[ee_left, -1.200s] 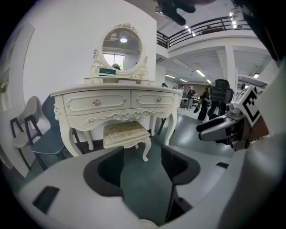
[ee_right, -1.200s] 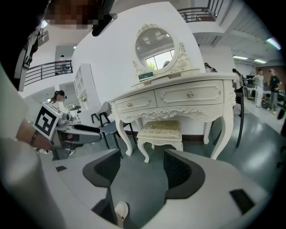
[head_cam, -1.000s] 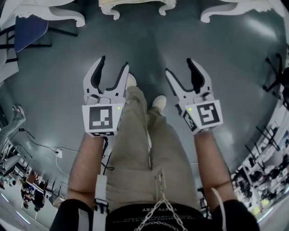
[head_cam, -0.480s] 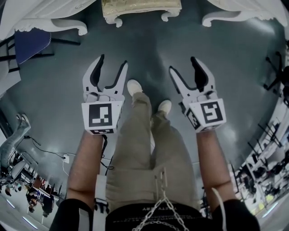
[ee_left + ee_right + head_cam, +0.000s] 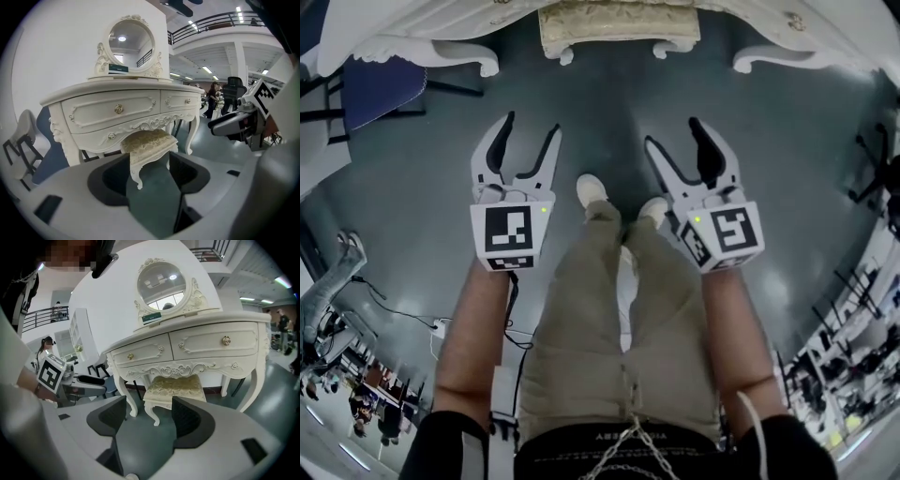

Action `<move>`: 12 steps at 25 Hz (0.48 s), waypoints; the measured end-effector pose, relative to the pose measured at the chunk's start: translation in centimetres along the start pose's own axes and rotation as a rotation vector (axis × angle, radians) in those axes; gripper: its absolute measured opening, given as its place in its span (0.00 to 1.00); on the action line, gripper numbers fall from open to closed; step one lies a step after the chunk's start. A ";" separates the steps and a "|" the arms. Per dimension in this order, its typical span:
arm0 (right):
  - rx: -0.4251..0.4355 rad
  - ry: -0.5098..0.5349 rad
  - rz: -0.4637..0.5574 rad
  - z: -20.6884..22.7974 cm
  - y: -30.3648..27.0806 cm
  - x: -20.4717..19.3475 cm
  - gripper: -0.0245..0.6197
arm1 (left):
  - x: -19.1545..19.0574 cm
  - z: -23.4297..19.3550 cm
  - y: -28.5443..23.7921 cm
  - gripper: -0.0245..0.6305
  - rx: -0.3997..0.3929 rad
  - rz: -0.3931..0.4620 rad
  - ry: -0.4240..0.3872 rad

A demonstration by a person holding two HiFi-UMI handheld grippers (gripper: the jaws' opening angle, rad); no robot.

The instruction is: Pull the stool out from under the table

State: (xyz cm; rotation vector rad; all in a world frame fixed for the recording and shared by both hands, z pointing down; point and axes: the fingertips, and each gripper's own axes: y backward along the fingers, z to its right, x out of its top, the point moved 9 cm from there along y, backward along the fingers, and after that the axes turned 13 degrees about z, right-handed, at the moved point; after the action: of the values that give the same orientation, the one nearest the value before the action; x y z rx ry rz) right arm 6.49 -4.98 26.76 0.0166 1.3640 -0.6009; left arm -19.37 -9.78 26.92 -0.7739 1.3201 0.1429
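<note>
A white carved stool (image 5: 619, 28) with a cream patterned cushion stands half under a white dressing table (image 5: 422, 42) at the top of the head view. Through the left gripper view the stool (image 5: 149, 143) sits ahead under the table (image 5: 117, 112); the right gripper view shows the same stool (image 5: 174, 387) below the drawers (image 5: 197, 350). My left gripper (image 5: 523, 142) is open, held above the floor well short of the stool. My right gripper (image 5: 684, 148) is open too, level with it, nothing between the jaws.
The person's legs and white shoes (image 5: 592, 191) stand between the grippers on dark grey floor. A blue chair (image 5: 370, 89) is left of the table. A cable and socket (image 5: 441, 326) lie at lower left. Office chairs (image 5: 877, 169) and desks line the right side. A round mirror (image 5: 161, 284) tops the table.
The table and stool have slid down into the head view, nearer to both grippers. The feet have stepped forward. Both grippers stay open.
</note>
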 end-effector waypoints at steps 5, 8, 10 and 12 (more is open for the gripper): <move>0.011 0.011 0.001 1.8 -2.1 -1.0 0.47 | -1.7 -0.6 -2.3 0.41 0.031 -0.028 0.054; 0.011 0.028 -0.017 3.9 -2.5 -1.9 0.47 | -2.8 0.0 -3.5 0.41 0.044 -0.073 0.064; 0.000 0.045 -0.036 5.5 -2.8 -2.1 0.47 | -3.0 0.2 -4.5 0.41 0.036 -0.094 0.051; -0.015 0.062 -0.049 7.0 -3.9 -2.1 0.47 | -3.1 -0.2 -5.9 0.41 0.028 -0.104 0.032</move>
State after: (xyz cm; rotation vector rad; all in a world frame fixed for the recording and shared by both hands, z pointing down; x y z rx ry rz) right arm 11.04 -9.90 31.57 -0.0103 1.4325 -0.6361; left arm -17.43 -13.27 32.24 -0.8222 1.3067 0.0285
